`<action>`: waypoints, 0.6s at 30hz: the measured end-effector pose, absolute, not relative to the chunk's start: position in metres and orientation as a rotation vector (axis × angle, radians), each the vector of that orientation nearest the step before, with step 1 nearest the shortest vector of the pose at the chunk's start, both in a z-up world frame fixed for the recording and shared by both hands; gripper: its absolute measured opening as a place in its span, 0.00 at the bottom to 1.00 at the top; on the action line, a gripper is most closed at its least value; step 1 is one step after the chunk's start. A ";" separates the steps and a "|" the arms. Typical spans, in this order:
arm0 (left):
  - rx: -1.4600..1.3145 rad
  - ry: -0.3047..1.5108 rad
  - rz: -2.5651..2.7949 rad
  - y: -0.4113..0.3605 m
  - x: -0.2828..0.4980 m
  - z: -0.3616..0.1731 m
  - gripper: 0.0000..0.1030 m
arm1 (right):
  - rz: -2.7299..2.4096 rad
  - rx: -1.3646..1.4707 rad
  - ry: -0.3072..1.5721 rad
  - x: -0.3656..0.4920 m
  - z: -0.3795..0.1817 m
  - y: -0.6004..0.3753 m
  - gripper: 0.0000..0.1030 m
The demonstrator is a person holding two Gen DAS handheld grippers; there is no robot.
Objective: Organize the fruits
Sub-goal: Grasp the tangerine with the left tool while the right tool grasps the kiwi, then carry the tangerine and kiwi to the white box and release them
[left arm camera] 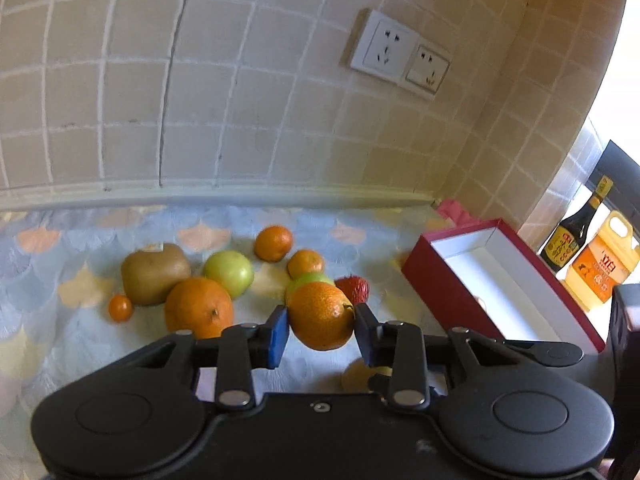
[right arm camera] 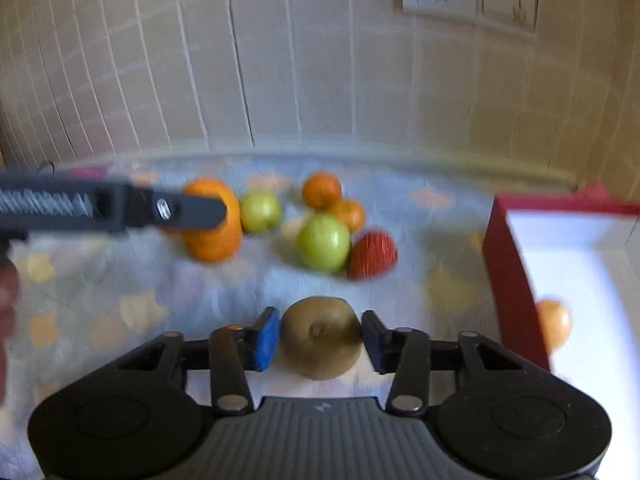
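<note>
My left gripper (left arm camera: 321,330) is shut on an orange mandarin (left arm camera: 320,316) and holds it above the cloth. My right gripper (right arm camera: 320,340) is shut on a brown kiwi (right arm camera: 320,338), also lifted. Loose fruit lies behind on the cloth: a kiwi (left arm camera: 154,274), a large orange (left arm camera: 198,308), green apples (left arm camera: 229,273) (right arm camera: 323,242), small mandarins (left arm camera: 273,243), a tiny orange fruit (left arm camera: 120,308) and a red strawberry (left arm camera: 354,289) (right arm camera: 371,255). An open red box (left arm camera: 424,268) with white inside stands right; in the right wrist view the box (right arm camera: 510,272) holds one orange fruit (right arm camera: 554,324).
A tiled wall with two sockets (left arm camera: 400,54) rises behind the counter. A dark sauce bottle (left arm camera: 572,236) and a yellow oil jug (left arm camera: 600,268) stand at far right beyond the box. The left gripper's body (right arm camera: 112,208) crosses the right wrist view at left.
</note>
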State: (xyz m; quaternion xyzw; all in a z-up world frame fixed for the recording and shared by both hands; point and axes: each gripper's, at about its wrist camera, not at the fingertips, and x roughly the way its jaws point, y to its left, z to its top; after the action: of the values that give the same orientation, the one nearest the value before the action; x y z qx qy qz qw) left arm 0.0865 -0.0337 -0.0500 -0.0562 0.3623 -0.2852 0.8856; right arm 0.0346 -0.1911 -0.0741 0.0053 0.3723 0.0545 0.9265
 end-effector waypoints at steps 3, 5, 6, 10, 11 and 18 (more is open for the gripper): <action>-0.115 0.777 -0.594 -0.034 0.086 -0.057 0.41 | 0.120 0.026 0.762 0.037 -0.079 -0.190 0.50; -0.116 0.780 -0.588 -0.033 0.086 -0.058 0.41 | 0.126 0.042 0.774 0.047 -0.088 -0.188 0.53; -0.119 0.779 -0.585 -0.032 0.087 -0.058 0.41 | 0.128 0.046 0.793 0.054 -0.095 -0.188 0.53; -0.105 0.764 -0.579 -0.029 0.087 -0.053 0.41 | 0.127 0.058 0.805 0.061 -0.098 -0.190 0.52; -0.102 0.761 -0.580 -0.029 0.087 -0.052 0.41 | 0.127 0.061 0.803 0.059 -0.098 -0.191 0.51; -0.085 0.734 -0.614 -0.046 0.091 -0.037 0.41 | 0.097 0.121 0.714 0.027 -0.067 -0.210 0.47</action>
State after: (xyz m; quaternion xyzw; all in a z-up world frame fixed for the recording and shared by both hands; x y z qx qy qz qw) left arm 0.0908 -0.0456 -0.0371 -0.0410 0.3530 -0.2955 0.8868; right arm 0.0271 -0.2098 -0.0675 0.0592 0.3491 0.0475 0.9340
